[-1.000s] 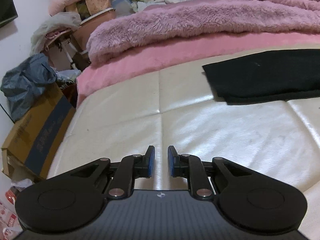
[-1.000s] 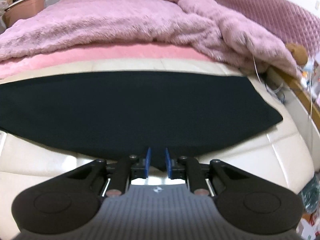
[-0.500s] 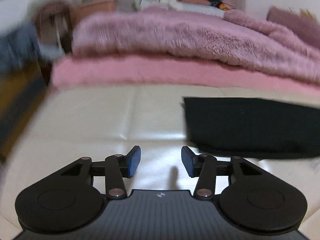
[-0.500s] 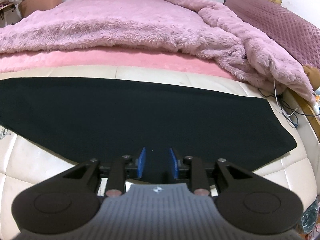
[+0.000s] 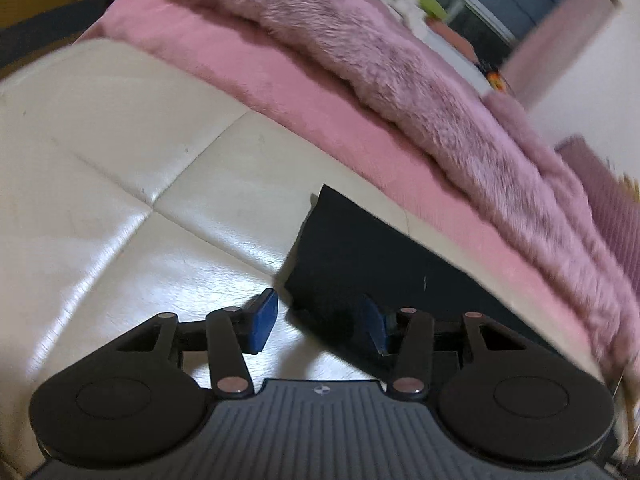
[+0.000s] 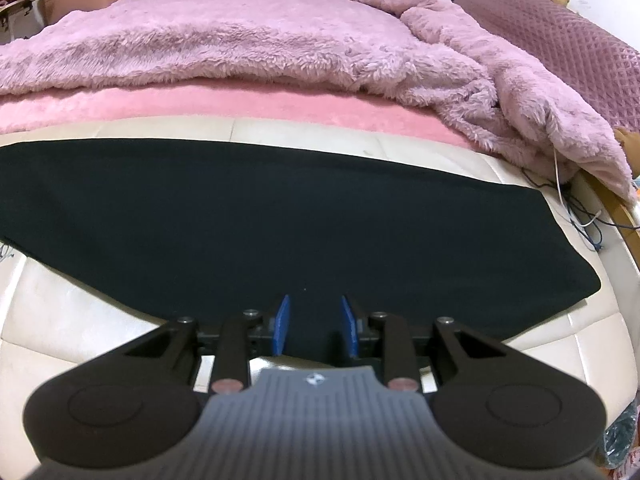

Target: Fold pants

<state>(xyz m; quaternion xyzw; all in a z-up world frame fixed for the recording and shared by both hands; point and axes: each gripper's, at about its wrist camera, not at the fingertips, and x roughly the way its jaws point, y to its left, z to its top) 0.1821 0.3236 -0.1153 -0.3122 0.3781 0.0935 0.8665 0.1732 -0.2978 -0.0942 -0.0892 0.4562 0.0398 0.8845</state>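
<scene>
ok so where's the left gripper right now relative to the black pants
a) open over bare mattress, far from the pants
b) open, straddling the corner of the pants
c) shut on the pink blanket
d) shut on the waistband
b: the left gripper is open, one blue pad over the cream mattress, the other over the black pants, at their near corner.

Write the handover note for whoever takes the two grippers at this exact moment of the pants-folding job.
Left gripper: open, its pads either side of the near corner of the black pants.
Right gripper: open, low over the pants' near edge, gripping nothing.
Pants: lying flat along the cream mattress, in front of the pink blanket.
Done: the pants lie flat.
Left: close on the cloth, then make the fold.
</scene>
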